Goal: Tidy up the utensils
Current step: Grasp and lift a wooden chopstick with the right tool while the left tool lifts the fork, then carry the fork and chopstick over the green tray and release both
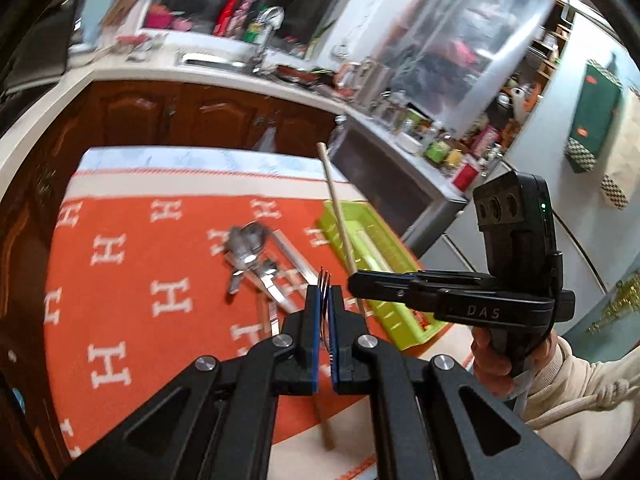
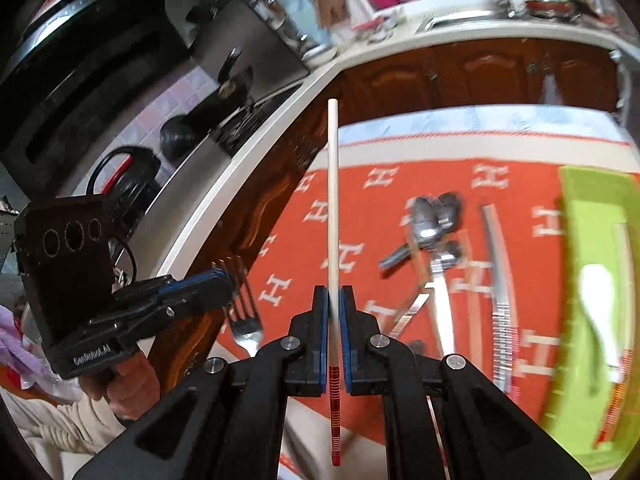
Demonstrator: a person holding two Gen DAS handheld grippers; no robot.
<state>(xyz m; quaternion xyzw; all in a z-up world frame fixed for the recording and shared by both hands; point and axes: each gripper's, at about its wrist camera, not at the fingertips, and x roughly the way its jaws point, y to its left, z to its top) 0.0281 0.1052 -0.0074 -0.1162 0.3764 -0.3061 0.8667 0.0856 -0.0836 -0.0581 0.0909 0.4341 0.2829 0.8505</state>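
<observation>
My left gripper [image 1: 325,294] is shut on a metal fork [image 1: 325,278], whose tines stick up between the blue pads. It hangs above the orange H-patterned cloth [image 1: 132,264]. My right gripper [image 2: 333,294] is shut on a pale chopstick [image 2: 333,184] with a red-striped end, which points away from me. From the left wrist view, the right gripper [image 1: 354,285] holds that chopstick [image 1: 336,204] over the near edge of the green tray [image 1: 384,264]. The right wrist view shows the left gripper [image 2: 229,285] with the fork [image 2: 245,322] at the left.
A pile of spoons and other metal utensils [image 2: 436,236] lies on the cloth [image 2: 360,208] beside the green tray [image 2: 592,216], which holds a white spoon [image 2: 598,300]. Behind the table run brown cabinets [image 1: 180,112], a counter with a sink [image 1: 212,60] and a stove [image 2: 240,120].
</observation>
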